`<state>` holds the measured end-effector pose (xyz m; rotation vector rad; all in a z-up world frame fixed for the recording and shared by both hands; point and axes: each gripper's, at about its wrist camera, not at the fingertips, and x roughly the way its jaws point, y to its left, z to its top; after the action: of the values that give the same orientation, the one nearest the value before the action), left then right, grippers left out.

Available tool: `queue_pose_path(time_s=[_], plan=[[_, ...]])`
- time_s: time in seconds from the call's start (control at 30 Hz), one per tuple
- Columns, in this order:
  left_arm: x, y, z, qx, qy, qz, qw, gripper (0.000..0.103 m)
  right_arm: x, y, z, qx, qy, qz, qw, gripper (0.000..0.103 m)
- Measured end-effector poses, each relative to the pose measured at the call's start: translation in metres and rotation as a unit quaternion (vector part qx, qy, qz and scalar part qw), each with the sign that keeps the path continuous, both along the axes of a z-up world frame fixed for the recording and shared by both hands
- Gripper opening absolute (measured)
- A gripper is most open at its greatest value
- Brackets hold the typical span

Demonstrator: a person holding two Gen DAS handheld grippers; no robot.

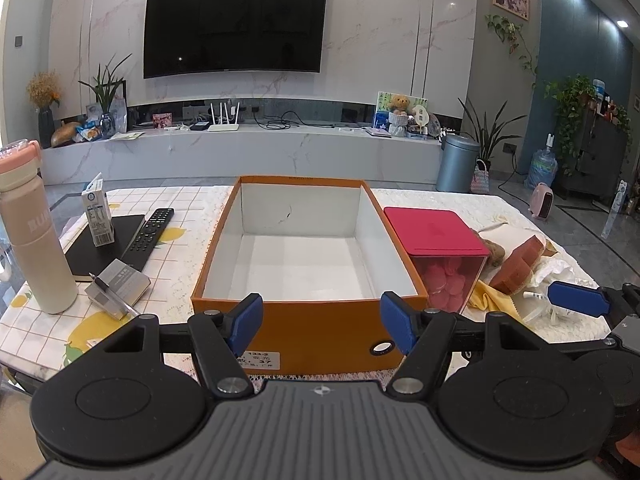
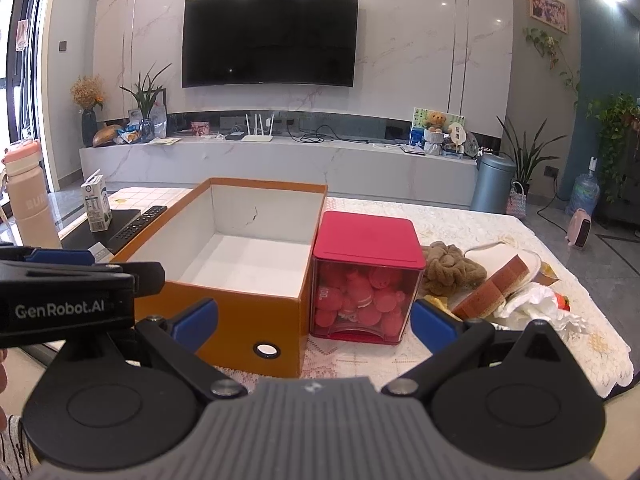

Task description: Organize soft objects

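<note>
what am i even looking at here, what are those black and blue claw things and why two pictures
Those claws are two handheld grippers, one in each of a person's hands, each with a fisheye camera looking along its blue-tipped fingers. One picture comes from the left gripper, the other from the right gripper. Both stand open and hold nothing. On the table sit an empty orange box, a red-lidded clear container of pink pieces, and to its right a pile of soft things: a brown fuzzy cloth, a sponge and white crumpled material.

Pink bottle [image 1: 30,232], milk carton [image 1: 97,212] (upright), remote [image 1: 149,232], television [image 1: 236,24].
</note>
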<state>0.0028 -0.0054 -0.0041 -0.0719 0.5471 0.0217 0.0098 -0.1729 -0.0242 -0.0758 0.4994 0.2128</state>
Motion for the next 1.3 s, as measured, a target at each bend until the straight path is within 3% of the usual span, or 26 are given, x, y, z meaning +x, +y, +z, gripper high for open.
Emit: queue_pose_path(time_s=[1.3], plan=[[0.004, -0.012, -0.005, 0.024, 0.025, 0.002, 0.9994, 0.079, 0.002, -0.002, -0.005, -0.027, 0.014, -0.002, 1.000, 0.100]])
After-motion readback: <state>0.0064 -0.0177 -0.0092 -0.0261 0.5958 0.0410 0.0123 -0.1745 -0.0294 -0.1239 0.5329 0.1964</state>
